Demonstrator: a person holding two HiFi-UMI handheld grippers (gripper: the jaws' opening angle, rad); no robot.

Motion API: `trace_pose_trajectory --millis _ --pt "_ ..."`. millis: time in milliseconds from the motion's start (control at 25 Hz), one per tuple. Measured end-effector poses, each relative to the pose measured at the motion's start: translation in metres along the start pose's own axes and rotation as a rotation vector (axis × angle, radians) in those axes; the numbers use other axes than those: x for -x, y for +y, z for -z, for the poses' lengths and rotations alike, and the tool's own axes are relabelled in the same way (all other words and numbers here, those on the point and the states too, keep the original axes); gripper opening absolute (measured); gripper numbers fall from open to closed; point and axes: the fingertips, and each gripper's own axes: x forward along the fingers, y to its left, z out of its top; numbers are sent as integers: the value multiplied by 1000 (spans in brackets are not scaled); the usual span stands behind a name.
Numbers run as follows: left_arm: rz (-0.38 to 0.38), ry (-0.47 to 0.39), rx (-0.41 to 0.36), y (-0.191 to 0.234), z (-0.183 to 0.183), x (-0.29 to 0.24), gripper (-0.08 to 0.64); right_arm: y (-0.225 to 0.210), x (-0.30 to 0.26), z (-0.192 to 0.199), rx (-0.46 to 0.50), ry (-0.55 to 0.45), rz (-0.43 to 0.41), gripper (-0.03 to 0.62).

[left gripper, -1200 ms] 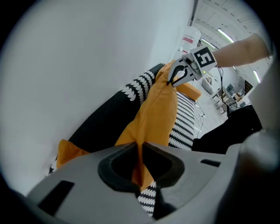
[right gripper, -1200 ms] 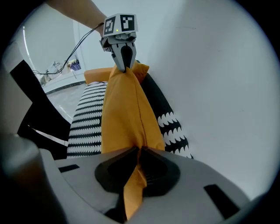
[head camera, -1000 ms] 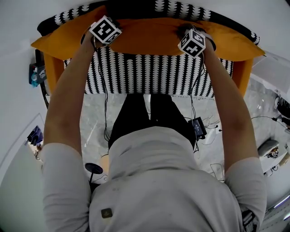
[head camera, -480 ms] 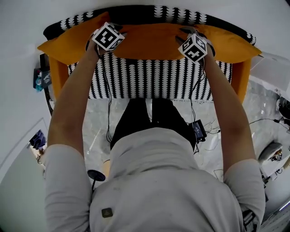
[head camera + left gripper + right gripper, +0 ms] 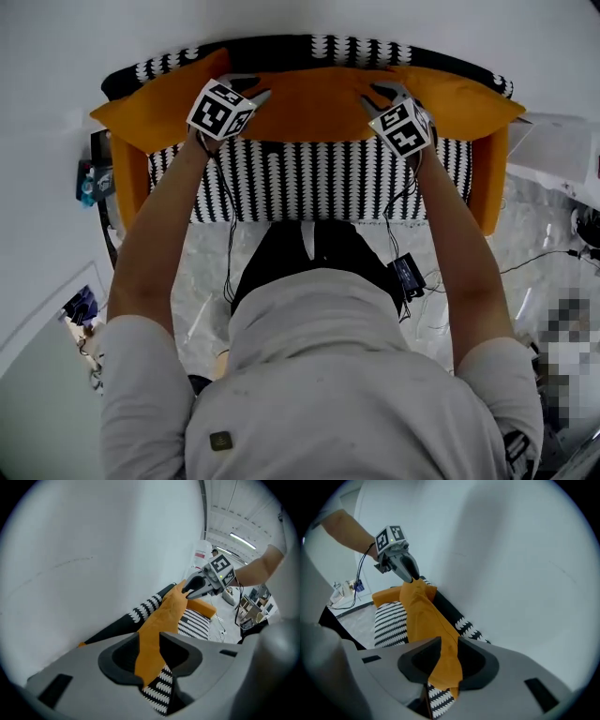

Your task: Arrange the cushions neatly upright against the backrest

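A long orange middle cushion stands on its edge along the backrest of the black-and-white patterned sofa. Another orange cushion lies at the left and one at the right. My left gripper is shut on the middle cushion's top edge near its left end. Its jaws have just been opening a little, and the orange fabric still fills the gap of that gripper. My right gripper grips the same edge near the right end. This gripper's jaws have just been closing on it.
A pale wall rises right behind the backrest. Orange armrests stand at the left and at the right. Cables and a black box lie on the marbled floor. A white surface is at the right, small blue things at the left.
Both grippers have risen and moved toward the backrest with the middle cushion. The cushion has tipped up from leaning forward and now stands nearer upright against the backrest.
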Motion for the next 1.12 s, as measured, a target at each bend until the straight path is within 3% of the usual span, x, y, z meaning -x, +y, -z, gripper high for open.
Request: trace_pose_trajectory --millis 320,880,1120 --pt "-3 -207 42 -49 -49 56 106 15 77 -53 -89 -230 103 62" --pt "-53 -492 59 -113 -102 167 17 73 189 -126 -217 -497 111 29" --pt "-17 -594 97 -137 -108 208 9 96 226 -142 -225 -559 119 28"
